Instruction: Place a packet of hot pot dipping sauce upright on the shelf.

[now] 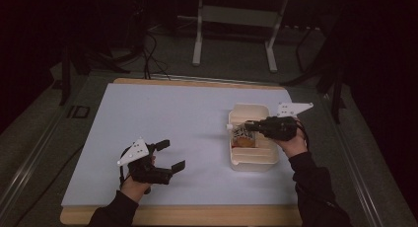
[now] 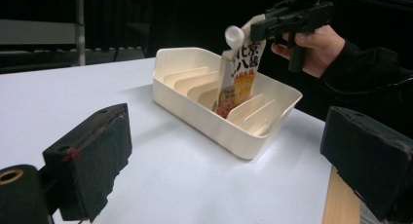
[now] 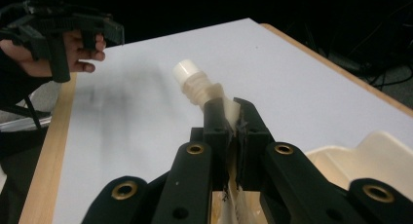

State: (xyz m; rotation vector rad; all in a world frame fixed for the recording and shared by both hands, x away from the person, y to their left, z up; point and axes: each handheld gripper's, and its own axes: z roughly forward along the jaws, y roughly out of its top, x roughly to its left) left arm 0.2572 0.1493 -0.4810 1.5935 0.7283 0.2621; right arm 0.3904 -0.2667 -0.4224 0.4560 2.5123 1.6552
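Pouch (image 2: pixel 237 73) with a white screw spout is held upright by the right tool (image 1: pixel 252 125), whose jaws are closed flat on the pouch's upper edge just behind the spout (image 3: pixel 191 78). In the right gripper view the two jaws are seen pressed together with the thin film pinched between them, and the spout projects just ahead of the jaw tips. The grip near the top appears chosen so that the body of the pouch hangs below the tool and can be steered by its lower edge.

The lower end of the pouch is seen inside the cream divider tray (image 2: pixel 195 109), directly beneath the right tool, between two of the tray's slanted partitions. Whether it rests on the tray floor cannot be told. The pouch is tilted slightly, roughly in line with the partitions, which is judged to suit filing it into a slot.

The left tool (image 1: pixel 170 155) is held over the bare white table (image 1: pixel 162 113), well apart from the tray and to the side of the right tool. Its jaws stand wide open and nothing is held between them. It is pointed toward the tray, as the left gripper view shows, and is judged to be kept clear while standing ready to steady the tray if needed.
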